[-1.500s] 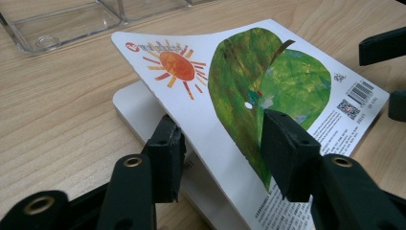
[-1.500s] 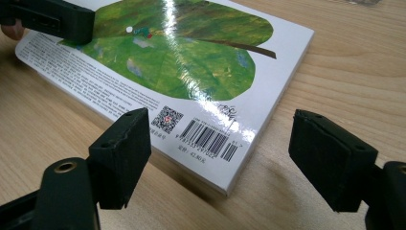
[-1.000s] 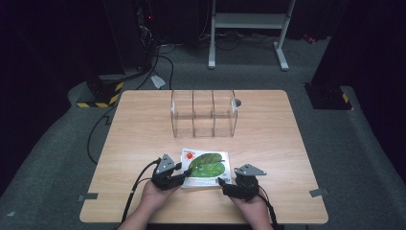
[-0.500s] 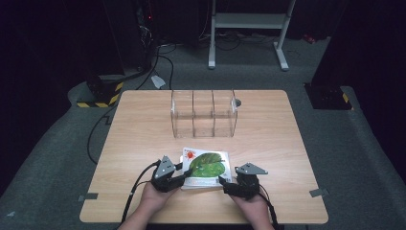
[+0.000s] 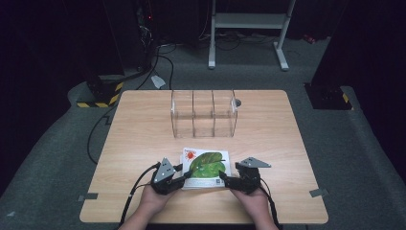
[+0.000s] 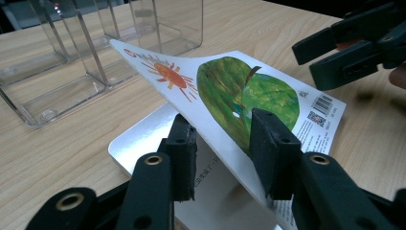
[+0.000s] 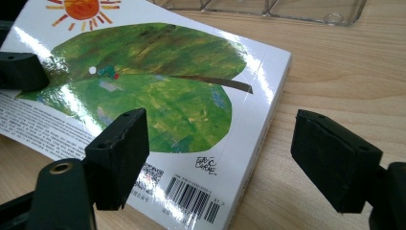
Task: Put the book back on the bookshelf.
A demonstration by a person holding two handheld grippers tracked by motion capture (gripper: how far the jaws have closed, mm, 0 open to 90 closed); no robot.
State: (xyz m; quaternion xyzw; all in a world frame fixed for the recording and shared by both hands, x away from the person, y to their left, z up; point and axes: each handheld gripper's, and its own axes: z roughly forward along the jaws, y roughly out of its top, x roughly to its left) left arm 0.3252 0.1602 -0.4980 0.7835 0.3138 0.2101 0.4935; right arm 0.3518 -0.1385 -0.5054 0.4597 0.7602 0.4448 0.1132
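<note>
Black left hand-held gripper (image 6: pixel 220 143) pinches the book's lifted cover (image 6: pixel 230 91); right hand-held gripper (image 7: pixel 239 158) gapes wide beside it.

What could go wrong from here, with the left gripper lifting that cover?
The left gripper straddles only the cover's edge, so it may slip out and drop shut. The cover is already bowed and could crease if lifted further. The right gripper is open, not pinning the book, so the book could slide on the table.

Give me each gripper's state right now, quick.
Left gripper: shut on the lifted glossy cover of the white picture book with a green leaf.
Right gripper: open, jaws spread at the book's barcode corner, holding nothing.
</note>
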